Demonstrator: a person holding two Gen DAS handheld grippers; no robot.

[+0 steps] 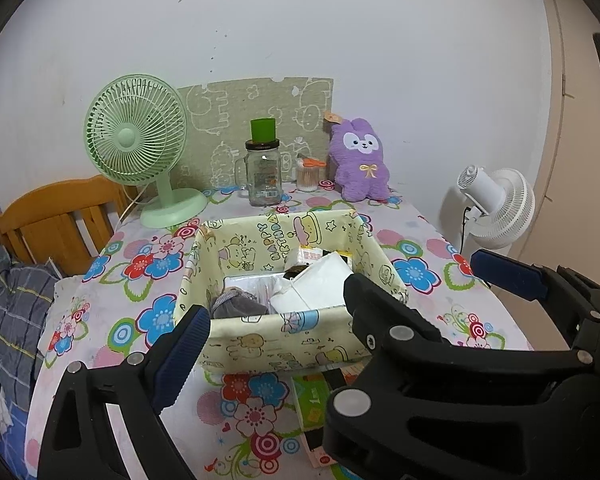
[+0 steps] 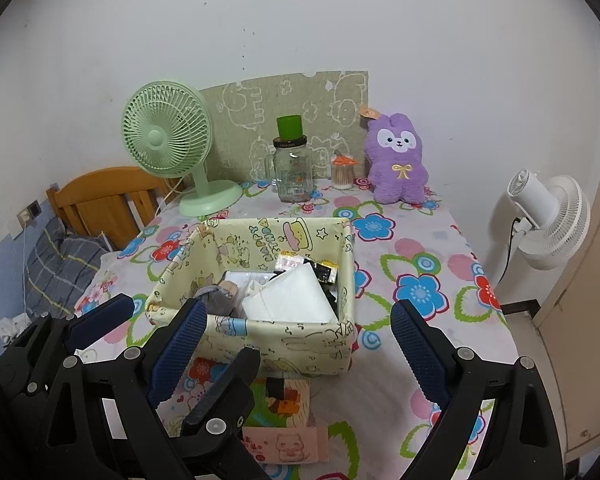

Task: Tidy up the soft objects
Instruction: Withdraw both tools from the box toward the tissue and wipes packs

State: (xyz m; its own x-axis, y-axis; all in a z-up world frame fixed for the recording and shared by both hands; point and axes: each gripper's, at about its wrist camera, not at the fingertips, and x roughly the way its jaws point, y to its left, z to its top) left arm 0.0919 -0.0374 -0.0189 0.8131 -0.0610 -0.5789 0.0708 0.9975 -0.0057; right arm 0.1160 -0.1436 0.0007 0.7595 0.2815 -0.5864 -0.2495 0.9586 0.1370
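Note:
A cream cartoon-print fabric basket [image 1: 260, 344] [image 2: 300, 340] sits mid-table, holding a grey cloth [image 1: 236, 304] [image 2: 216, 300], a white tissue pack [image 1: 320, 280] [image 2: 296, 296] and small packets. At the back right, a purple plush rabbit [image 1: 360, 160] [image 2: 398, 160] leans on the wall. Both grippers hover at the basket's near side, interleaved. My left gripper [image 1: 300, 320] is open, and its right finger is hidden behind the right gripper. My right gripper [image 2: 300, 308] [image 1: 414, 268] is open with the basket's front wall beyond it. Neither holds anything.
At the back stand a green desk fan [image 1: 136, 140] [image 2: 166, 138], a glass jar [image 1: 264, 172] [image 2: 292, 172] topped by a green cup, and a cotton swab box [image 2: 342, 174]. Small cards [image 2: 288, 440] lie before the basket. A white floor fan [image 2: 548, 220] stands right; a wooden headboard [image 2: 104, 200] and bedding lie left.

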